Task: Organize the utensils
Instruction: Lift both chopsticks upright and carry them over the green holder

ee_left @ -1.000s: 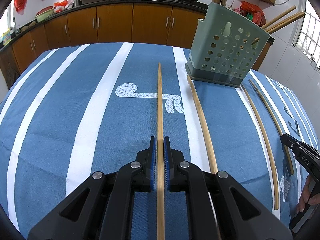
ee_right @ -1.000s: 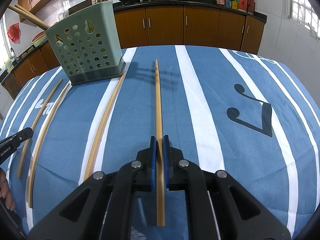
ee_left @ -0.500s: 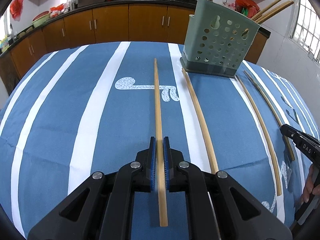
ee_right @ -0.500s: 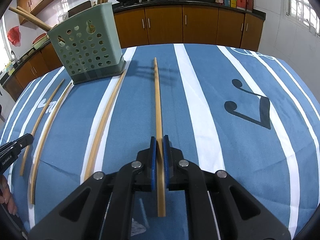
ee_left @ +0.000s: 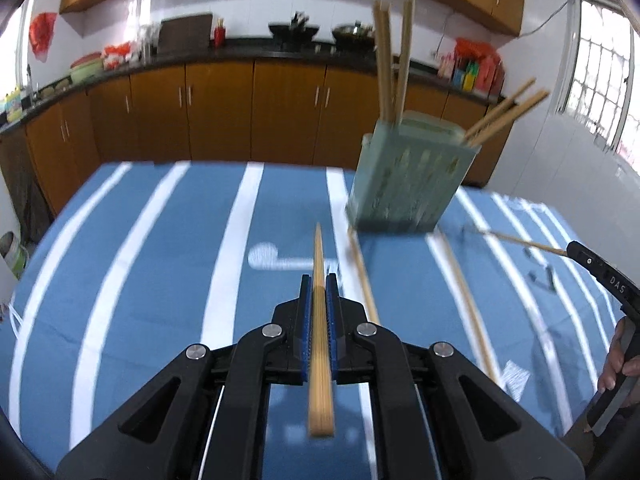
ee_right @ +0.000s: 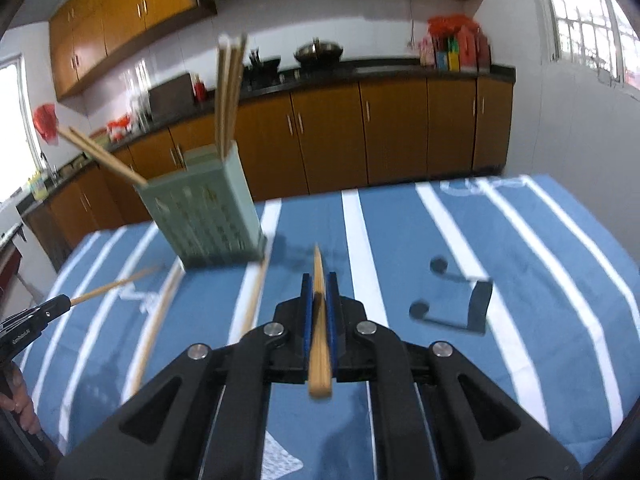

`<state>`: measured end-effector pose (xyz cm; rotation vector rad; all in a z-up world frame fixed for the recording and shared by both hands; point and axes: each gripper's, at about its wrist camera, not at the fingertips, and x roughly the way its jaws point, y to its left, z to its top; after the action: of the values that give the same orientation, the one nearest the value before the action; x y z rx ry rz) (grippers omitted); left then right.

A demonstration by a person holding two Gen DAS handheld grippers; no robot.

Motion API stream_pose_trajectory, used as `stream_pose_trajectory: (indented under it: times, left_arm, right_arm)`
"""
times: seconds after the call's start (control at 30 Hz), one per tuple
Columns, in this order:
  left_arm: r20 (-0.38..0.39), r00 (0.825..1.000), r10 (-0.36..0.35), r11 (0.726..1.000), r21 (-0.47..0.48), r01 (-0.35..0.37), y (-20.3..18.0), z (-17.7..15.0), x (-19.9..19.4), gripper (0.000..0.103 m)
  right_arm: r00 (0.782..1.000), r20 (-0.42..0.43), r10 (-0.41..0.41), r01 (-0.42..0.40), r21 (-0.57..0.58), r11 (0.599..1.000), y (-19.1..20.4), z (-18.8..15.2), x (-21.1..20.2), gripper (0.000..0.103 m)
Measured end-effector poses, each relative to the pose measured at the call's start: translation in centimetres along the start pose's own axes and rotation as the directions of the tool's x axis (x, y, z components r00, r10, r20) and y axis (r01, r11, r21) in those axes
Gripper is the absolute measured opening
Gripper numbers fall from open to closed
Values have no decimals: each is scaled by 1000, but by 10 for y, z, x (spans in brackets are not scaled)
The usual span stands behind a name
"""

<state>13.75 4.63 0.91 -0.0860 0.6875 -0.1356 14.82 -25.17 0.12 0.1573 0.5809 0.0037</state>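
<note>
The left gripper [ee_left: 319,292] is clamped on a bamboo chopstick [ee_left: 319,320], its blue ribbed pads [ee_left: 306,320] pressed to both sides of the stick; the tip points forward and the blunt square end juts back toward the camera; the right gripper [ee_right: 319,292] grips a second chopstick [ee_right: 319,340] the same way, jaws closed tight on it.

Ahead and to the right of the left gripper stands a pale green plastic basket [ee_left: 408,184], perforated and blurred, with long chopsticks [ee_left: 390,60] standing and leaning in it; from the right gripper the same basket [ee_right: 204,216] sits ahead to the left.

The left view shows two loose chopsticks [ee_left: 362,276] lying on the blue, white-striped cloth [ee_left: 140,280] just right of its gripper, and the right gripper's black tip at the frame's right edge with its stick poking out; the right view alone shows a black music-note print [ee_right: 456,300] on the cloth to its right, and the left gripper at the far left edge.

Beyond the table run smooth brown wooden cupboards [ee_right: 360,136] under a dark counter.
</note>
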Motion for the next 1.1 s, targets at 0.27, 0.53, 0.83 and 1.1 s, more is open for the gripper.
stream_pose_trajectory:
  times: [0.27,0.53,0.83,1.1]
  left_arm:
    - [113,994,-5,1000,2,5,-1,28,-26,7]
    - [137,990,-22,1000,11,20,-1,45,-37,7]
    - [265,957,-120,992,80,102,-30,93,-76,7]
    - [395,910,-123,992,47,113,-53,134,-73,7]
  right_arm:
    - [991,134,23,-19,-32,999,8,30,-32,8]
    - [983,175,54,-46,-49,998,18,50,-40,8]
    - [919,334,209,-204,-49,978,35,114,-88,8]
    - [872,444,208,-204,-58,977,53,148,-80,8]
